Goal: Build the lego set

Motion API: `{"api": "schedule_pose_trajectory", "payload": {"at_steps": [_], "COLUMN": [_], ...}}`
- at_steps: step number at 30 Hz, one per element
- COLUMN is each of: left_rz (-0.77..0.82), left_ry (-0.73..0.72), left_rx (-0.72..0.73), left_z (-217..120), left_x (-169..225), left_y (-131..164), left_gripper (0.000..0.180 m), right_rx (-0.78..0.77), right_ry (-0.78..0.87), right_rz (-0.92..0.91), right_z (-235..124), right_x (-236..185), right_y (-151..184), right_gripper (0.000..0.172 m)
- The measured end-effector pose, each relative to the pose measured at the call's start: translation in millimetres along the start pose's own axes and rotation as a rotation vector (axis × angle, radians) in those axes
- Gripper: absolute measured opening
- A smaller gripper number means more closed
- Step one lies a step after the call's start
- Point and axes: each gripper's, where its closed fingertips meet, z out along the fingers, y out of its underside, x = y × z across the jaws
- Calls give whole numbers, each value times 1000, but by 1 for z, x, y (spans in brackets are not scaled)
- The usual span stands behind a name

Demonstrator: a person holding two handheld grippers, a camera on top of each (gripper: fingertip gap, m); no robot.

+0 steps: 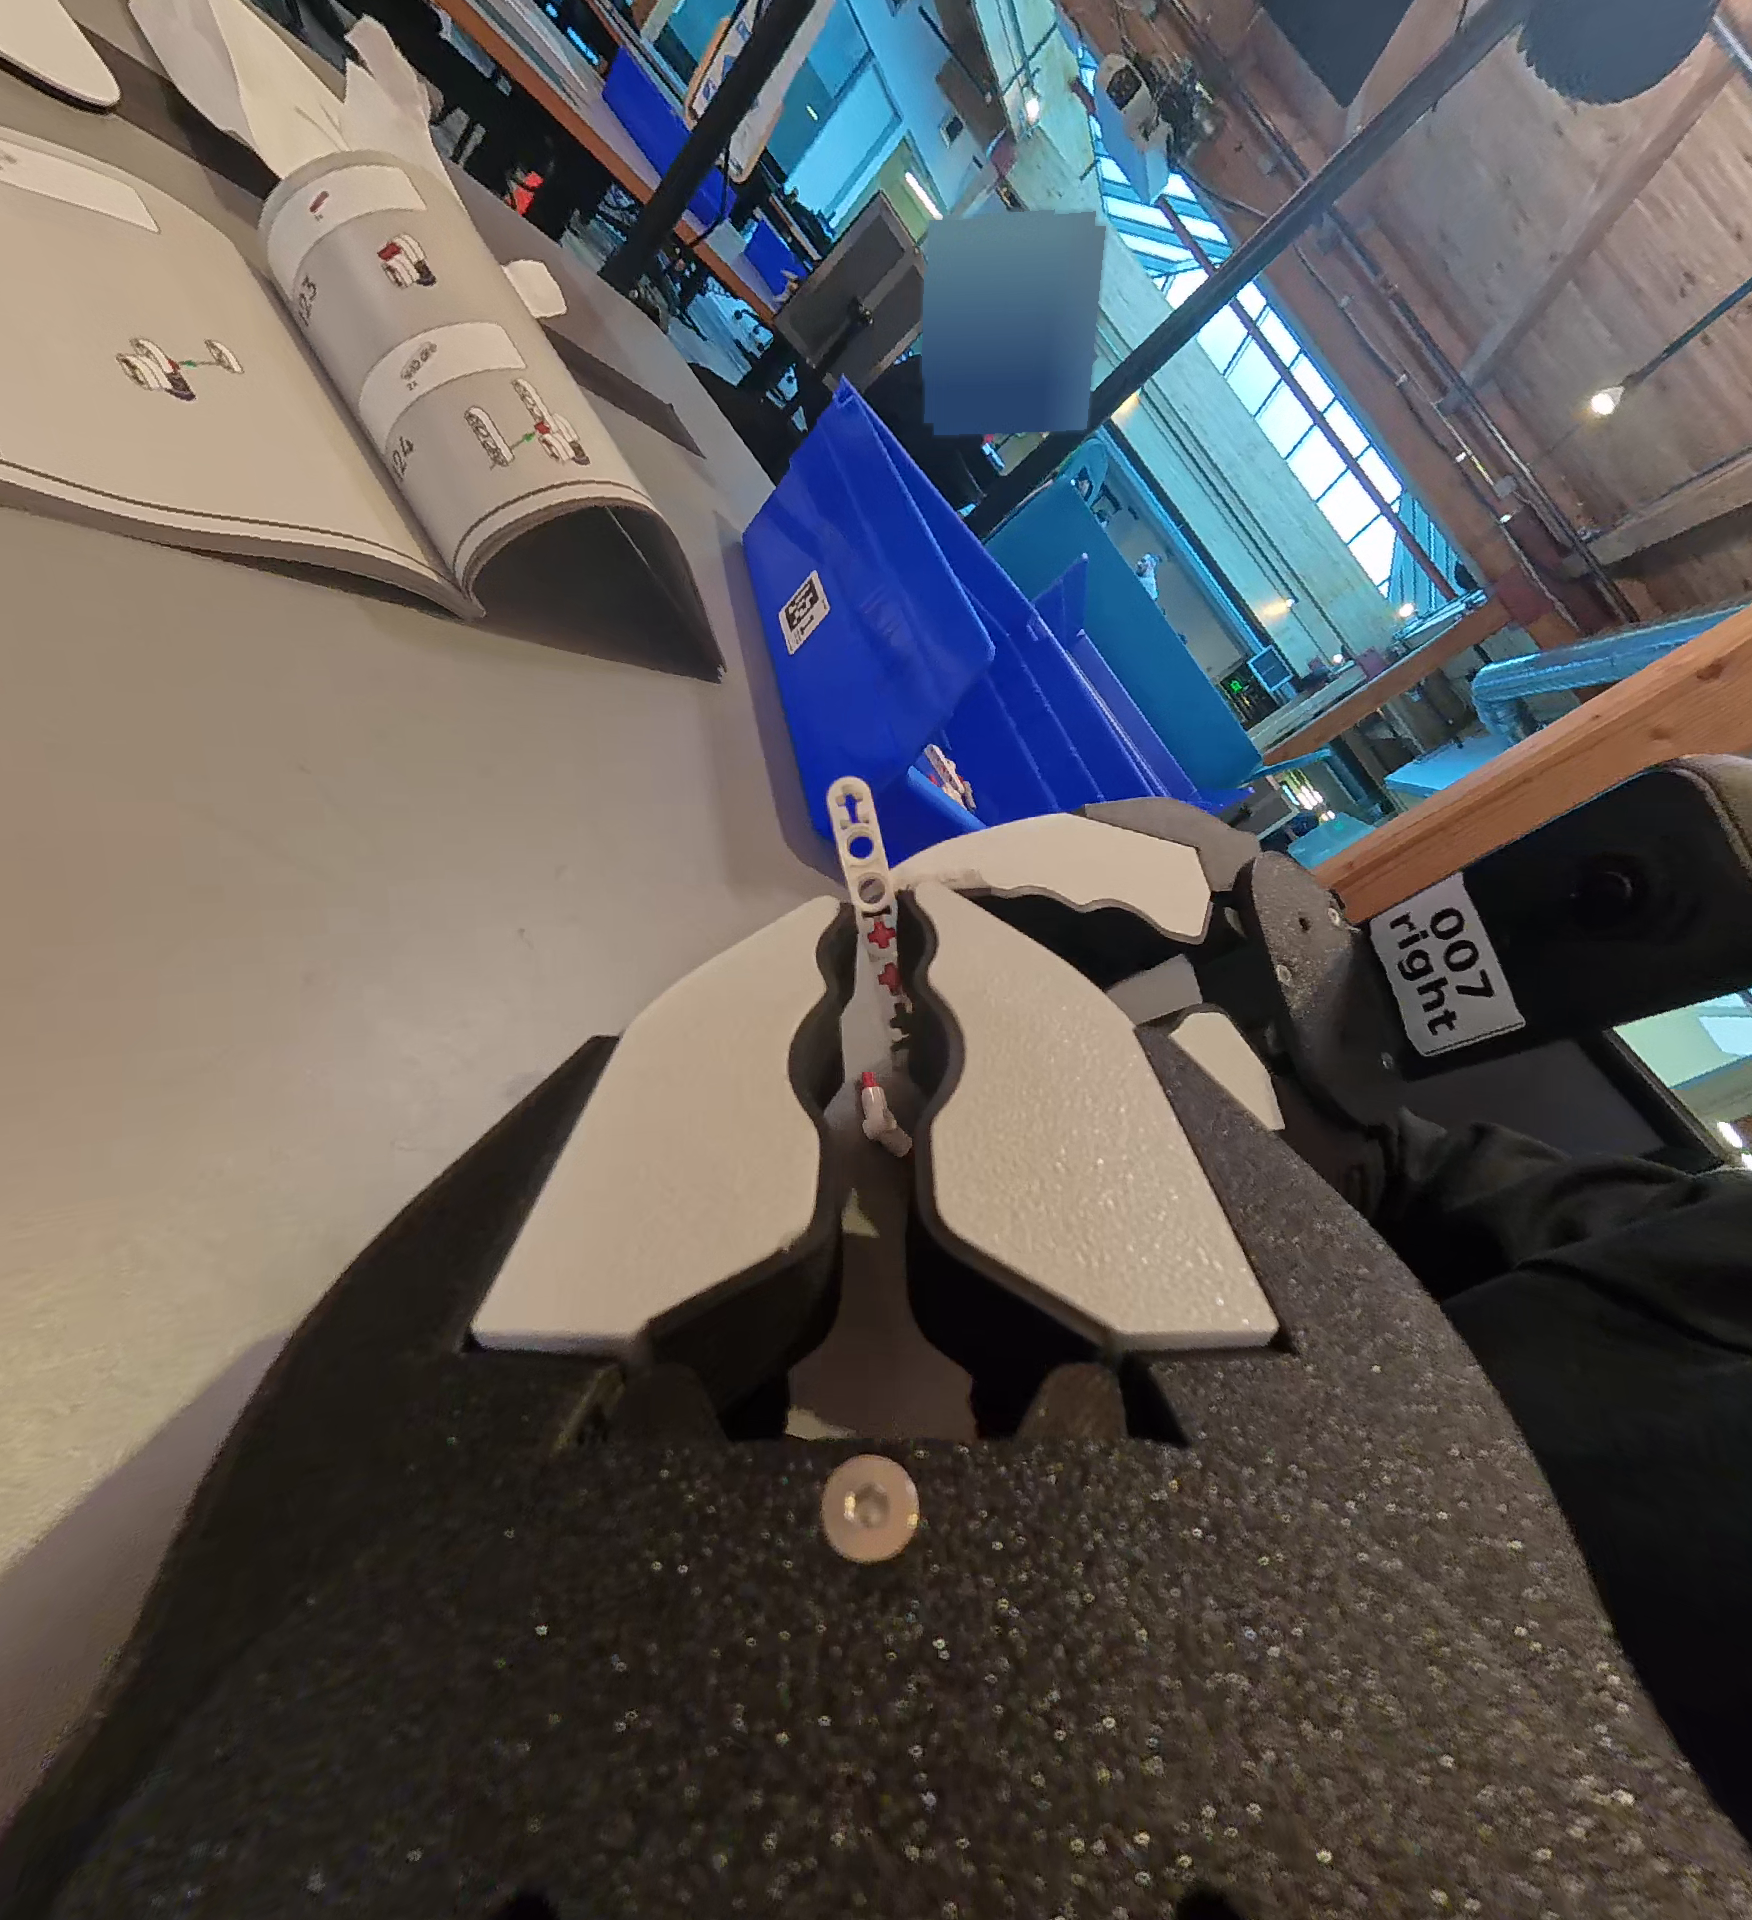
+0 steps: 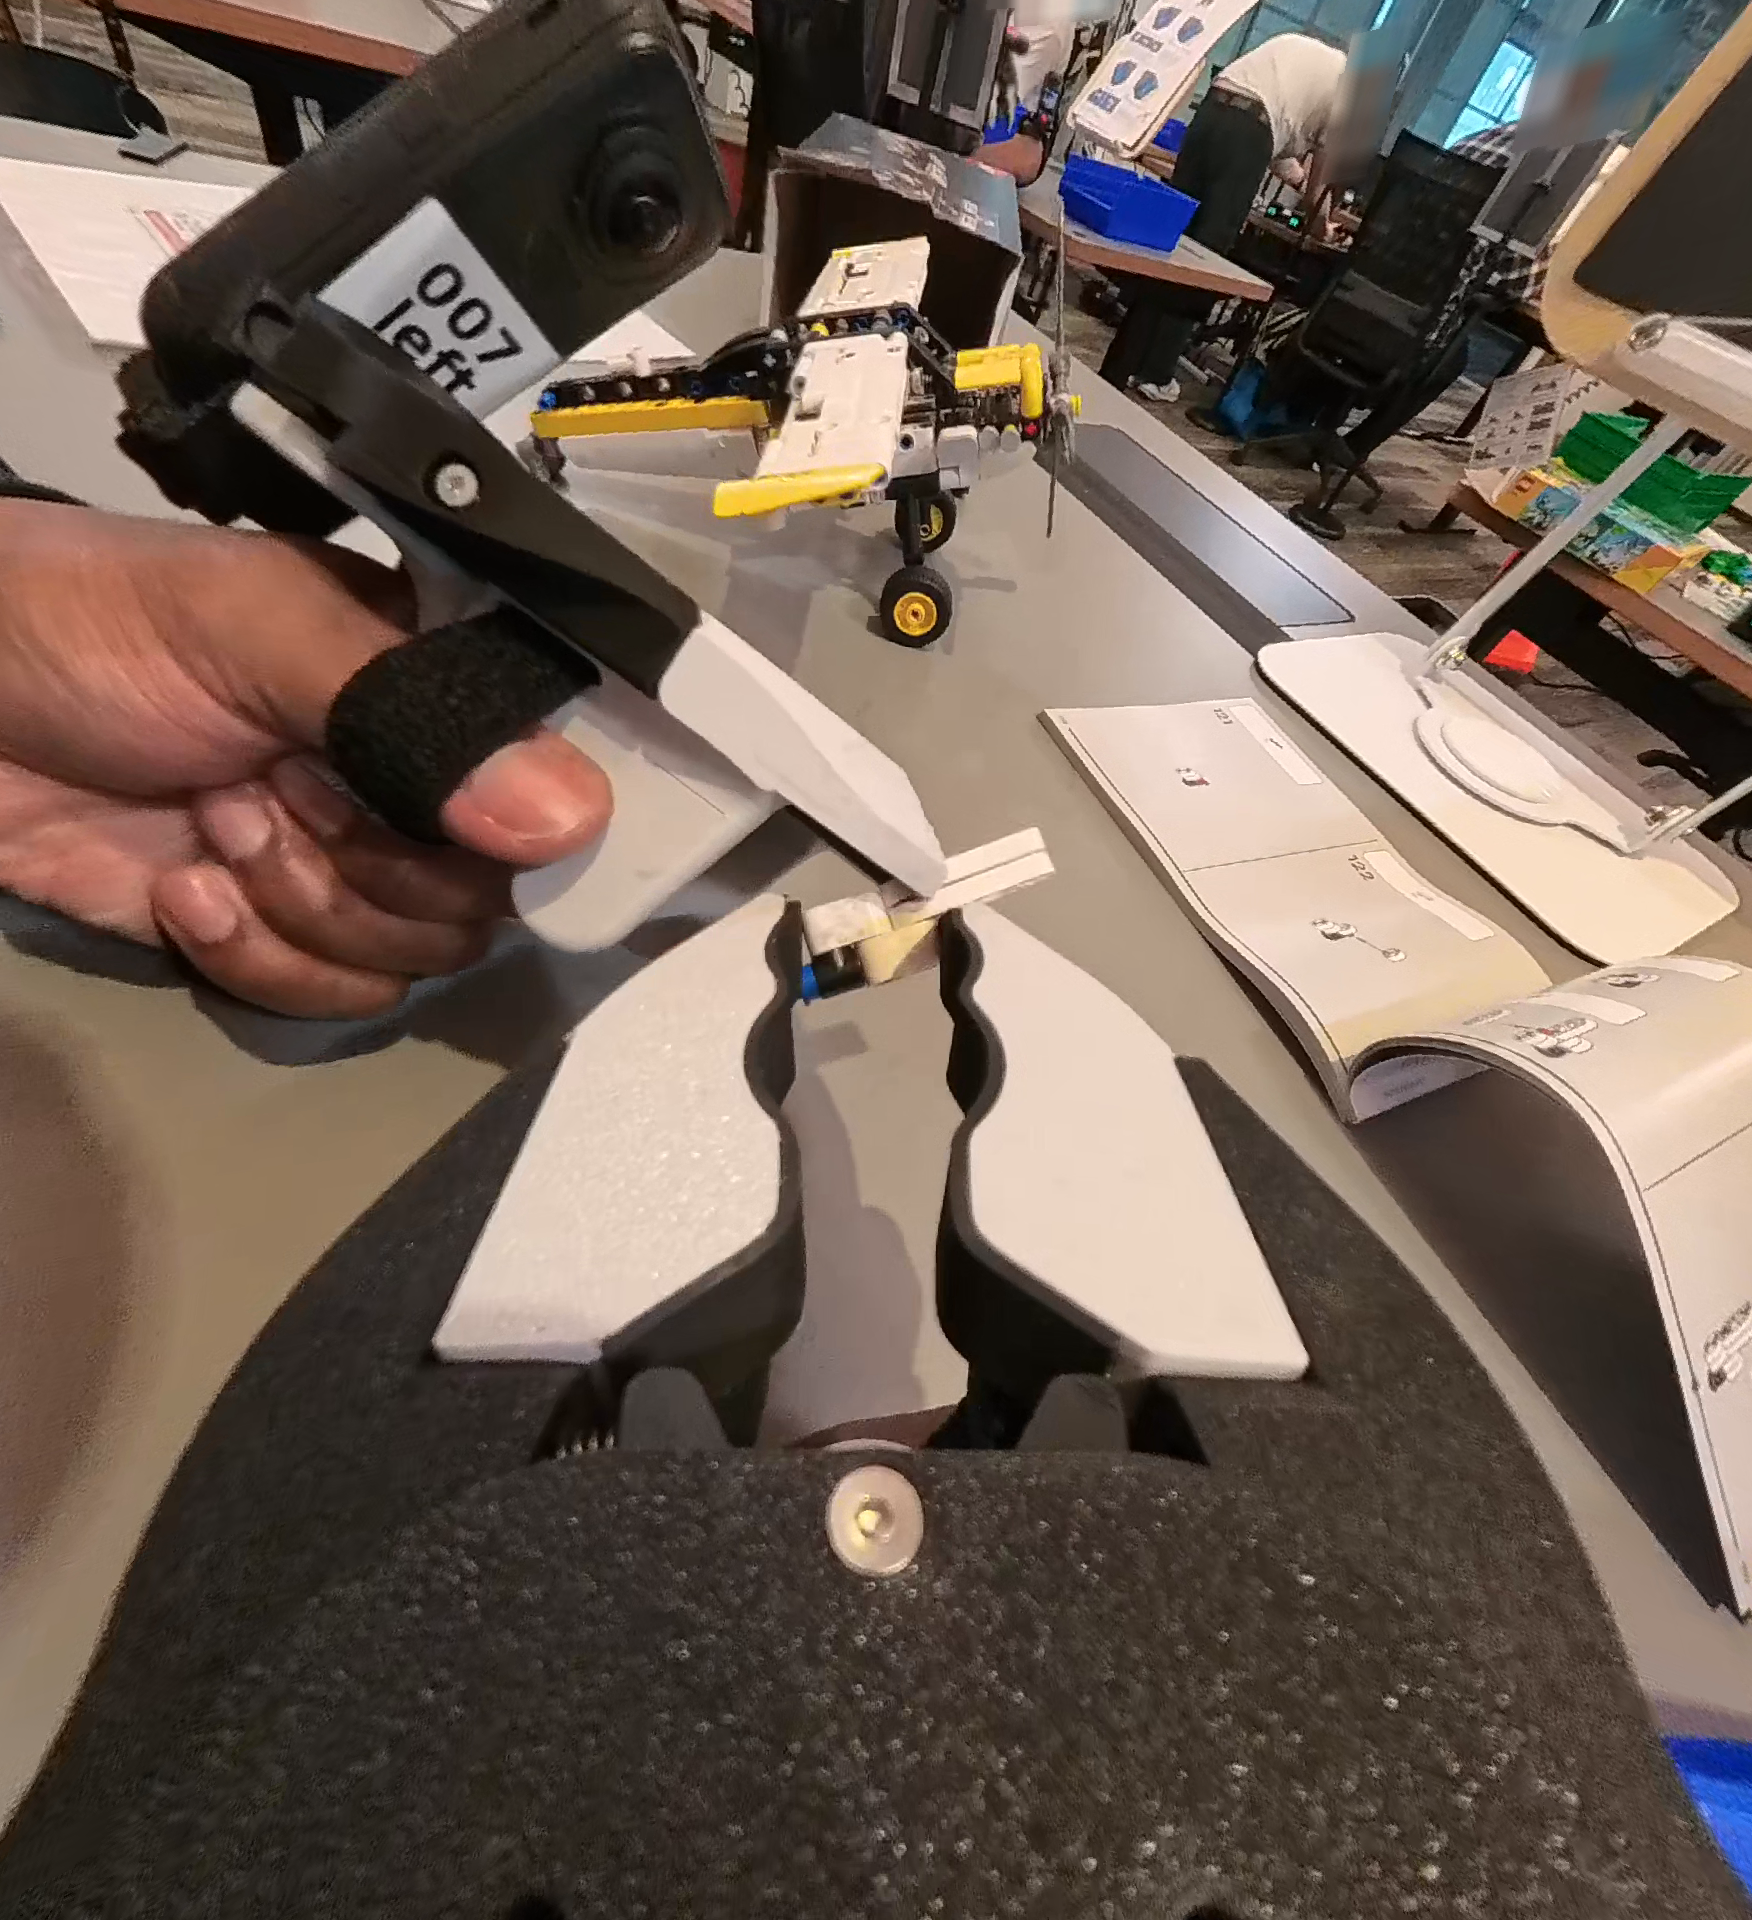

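Fingers (image 1: pixel 747 1039) of the left gripper (image 1: pixel 877 914) are clamped on a thin white beam (image 1: pixel 864 862) with round holes and red cross pins. It sticks up past the tips, edge-on between the pads. Right next to it, touching at the tips, is the right gripper (image 1: pixel 1069 883). Behind are a blue bin (image 1: pixel 872 623) and an open instruction booklet (image 1: pixel 228 416) on the grey table (image 1: pixel 332 935).

Over in the right wrist view, the right gripper (image 2: pixel 872 951) is pinching a small white block assembly (image 2: pixel 856 935) with a blue pin end against the left pad; both pads sit against it. The left gripper (image 2: pixel 929 873) comes in from the upper left, held by a hand (image 2: pixel 176 727), and its white beam (image 2: pixel 997 868) meets the block assembly. A yellow and white brick plane (image 2: pixel 851 416) stands well behind, and the booklet (image 2: pixel 1319 883) lies to the right.
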Motion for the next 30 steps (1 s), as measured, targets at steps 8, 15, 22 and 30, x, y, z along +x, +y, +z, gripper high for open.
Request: {"api": "schedule_pose_trajectory", "payload": {"at_steps": [8, 15, 22, 30], "left_rz": [-69, -164, -223, -210], "left_ry": [37, 99, 153, 143], "left_rx": [8, -13, -14, 19], "left_z": [0, -1, -2, -4], "left_x": [2, 2, 4, 3], "left_y": [-1, -1, -4, -7], "left_gripper": [8, 8, 7, 7], "right_rx": [27, 32, 47, -15], "right_ry": [-12, -12, -7, 16], "right_rz": [27, 16, 3, 25], "right_z": [-1, 0, 0, 1], "right_x": [0, 0, 2, 5], "right_y": [-2, -3, -5, 2], "right_gripper": [24, 25, 28, 32]}}
